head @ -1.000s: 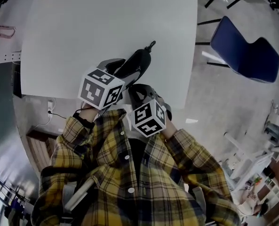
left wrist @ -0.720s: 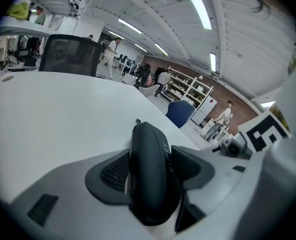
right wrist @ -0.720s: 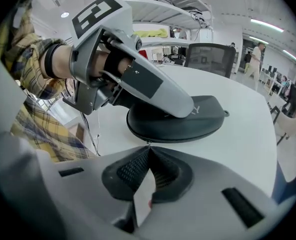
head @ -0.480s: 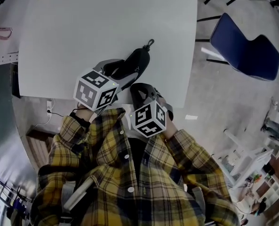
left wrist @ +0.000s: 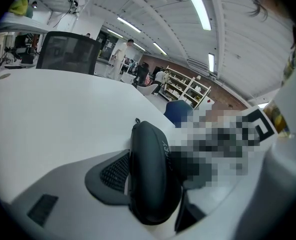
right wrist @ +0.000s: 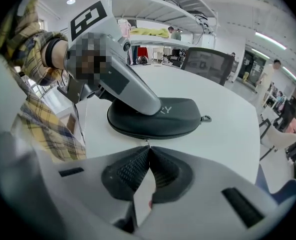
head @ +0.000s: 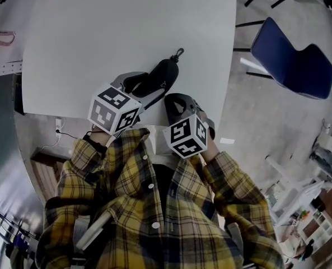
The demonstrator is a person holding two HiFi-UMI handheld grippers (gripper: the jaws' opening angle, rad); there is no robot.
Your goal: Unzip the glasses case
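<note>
Two pads of the right gripper (right wrist: 148, 149) are pressed tight together, pinching the small zipper pull (right wrist: 147, 143) at the near seam of the glasses case (right wrist: 180, 121). Since a second ago this gripper has slid sideways along that seam, away from the left gripper (left wrist: 150, 194). The left one stays clamped across the case's end, unmoved, on the white table (head: 126, 27).

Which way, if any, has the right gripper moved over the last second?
Yes. In the head view the right gripper has slid rightwards, toward the right edge of the table, while the glasses case has stayed put.
</note>
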